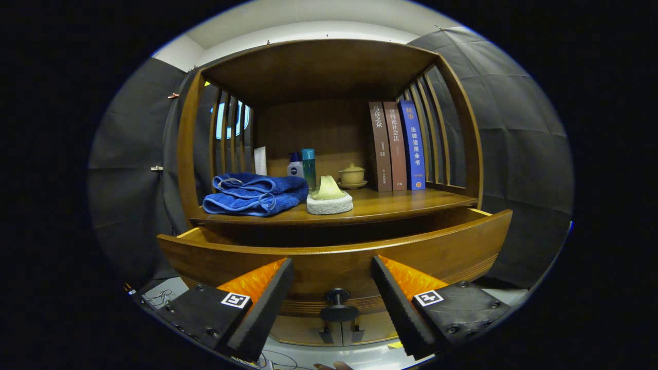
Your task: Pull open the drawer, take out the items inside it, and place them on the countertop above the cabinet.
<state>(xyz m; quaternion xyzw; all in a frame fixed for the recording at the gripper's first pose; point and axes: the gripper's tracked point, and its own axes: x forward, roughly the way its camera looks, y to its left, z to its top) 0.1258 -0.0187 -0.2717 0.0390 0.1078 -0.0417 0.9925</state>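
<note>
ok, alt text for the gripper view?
Open gripper faces a pulled-out wooden drawer, its knob between the fingers. On the countertop above: blue towel, sponge, bottles, teapot, three books.

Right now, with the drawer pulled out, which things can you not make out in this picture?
- Inside of the drawer: hidden in the gripper view by its own front panel and shadow.
- White item behind the blue towel: partly covered, kind unclear.
- Bottles: labels too small.
- Open fingers flank the knob without touching; lower cabinet is cut off.
</note>
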